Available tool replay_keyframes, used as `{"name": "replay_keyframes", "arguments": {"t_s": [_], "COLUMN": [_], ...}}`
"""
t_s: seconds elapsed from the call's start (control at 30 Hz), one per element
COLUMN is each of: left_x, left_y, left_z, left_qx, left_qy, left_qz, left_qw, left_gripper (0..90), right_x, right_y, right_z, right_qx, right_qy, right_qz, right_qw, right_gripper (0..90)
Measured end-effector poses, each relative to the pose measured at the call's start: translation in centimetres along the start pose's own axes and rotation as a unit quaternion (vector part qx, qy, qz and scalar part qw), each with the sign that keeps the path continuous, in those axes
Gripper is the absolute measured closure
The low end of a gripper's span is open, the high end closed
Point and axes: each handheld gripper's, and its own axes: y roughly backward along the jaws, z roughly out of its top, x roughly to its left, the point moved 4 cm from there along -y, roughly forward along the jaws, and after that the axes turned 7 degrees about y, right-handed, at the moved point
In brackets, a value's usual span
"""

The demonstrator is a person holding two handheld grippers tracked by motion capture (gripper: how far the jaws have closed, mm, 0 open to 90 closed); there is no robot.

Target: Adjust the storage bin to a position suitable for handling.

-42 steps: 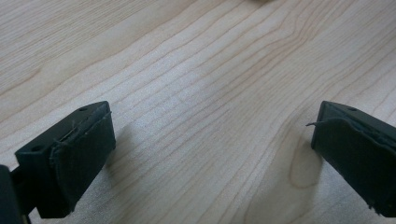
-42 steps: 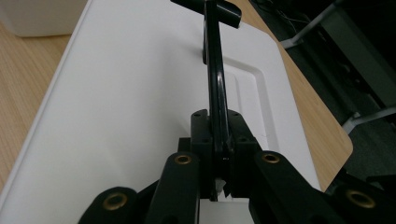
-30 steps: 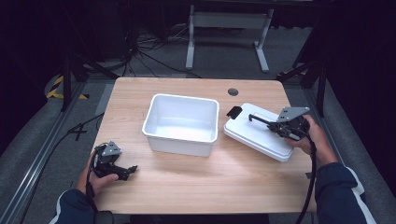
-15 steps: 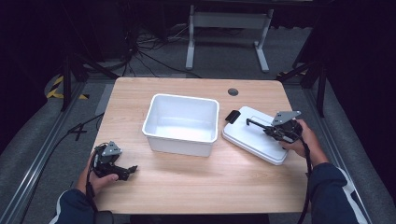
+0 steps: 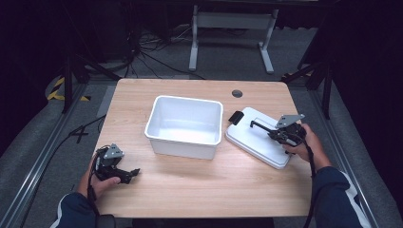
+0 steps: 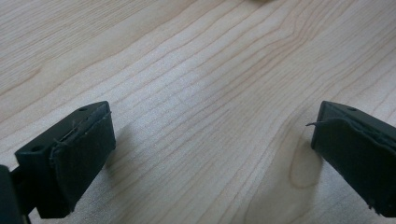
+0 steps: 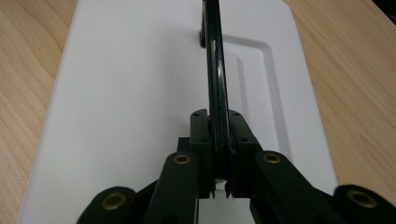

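While the left gripper (image 5: 124, 172) sits parked on the near left of the table (image 5: 199, 190), jaws spread wide over bare wood with nothing between them, all the action is over on the other side. Moving across, the white bin (image 5: 185, 124) stands open in the middle, nothing in it that I can see, and it hasn't budged. Just beside it on the right lies the white lid (image 5: 254, 142), flat on the tabletop now, angled a little, its near corner close to the table's right edge. A second ago that lid was tipped up off the wood; it has since come down and settled. And the right gripper (image 7: 218, 154) has come down with it, jaws clamped tight on the thin black handle (image 7: 214, 70) that arches up from the lid's top. So the lid looks set aside, I'd say, and the bin is left uncovered. What should follow, by my reckoning, is letting go of that handle and lifting clear without dragging the lid along
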Motion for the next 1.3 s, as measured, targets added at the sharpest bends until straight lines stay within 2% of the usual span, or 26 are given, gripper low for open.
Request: {"name": "replay_keyframes", "arguments": {"t_s": [0.2, 0.47, 0.5, 0.53, 0.77, 0.87, 1.13, 1.3], "left_x": [0.0, 0.0, 0.0, 0.0, 0.0, 0.0, 0.0, 0.0], "left_y": [0.0, 0.0, 0.0, 0.0, 0.0, 0.0, 0.0, 0.0], "left_z": [0.0, 0.0, 0.0, 0.0, 0.0, 0.0, 0.0, 0.0], "left_qx": [-0.002, -0.002, -0.002, -0.001, -0.002, -0.002, -0.002, -0.002], "left_qy": [0.0, -0.001, 0.0, -0.001, 0.0, 0.0, 0.0, 0.0], "left_qz": [0.001, 0.001, 0.001, 0.001, 0.001, 0.001, 0.001, 0.001], "left_qw": [1.0, 1.0, 1.0, 1.0, 1.0, 1.0, 1.0, 1.0], "left_gripper": [0.0, 0.1, 0.1, 0.1, 0.1, 0.1, 0.1, 0.1], "right_x": [-0.1, -0.4, -0.5, -0.6, -0.5, -0.4, 0.0, 0.2], "right_y": [-0.4, -0.5, -0.4, -0.2, 0.7, 1.3, 2.6, 3.3], "right_z": [-0.4, -0.5, -0.3, -0.2, 0.3, 0.5, 0.4, 0.1], "right_qx": [0.008, 0.002, -0.002, -0.007, -0.015, -0.021, -0.031, -0.03], "right_qy": [-0.007, -0.016, -0.023, -0.026, -0.032, -0.039, -0.056, -0.066], "right_qz": [0.002, -0.005, -0.013, -0.01, -0.013, -0.014, -0.003, -0.007], "right_qw": [0.9999, 0.9999, 0.9997, 0.9996, 0.9993, 0.9989, 0.9979, 0.9974], "right_gripper": [83.6, 81.4, 76.8, 74.8, 66.5, 57.3, 46.1, 39.3]}}
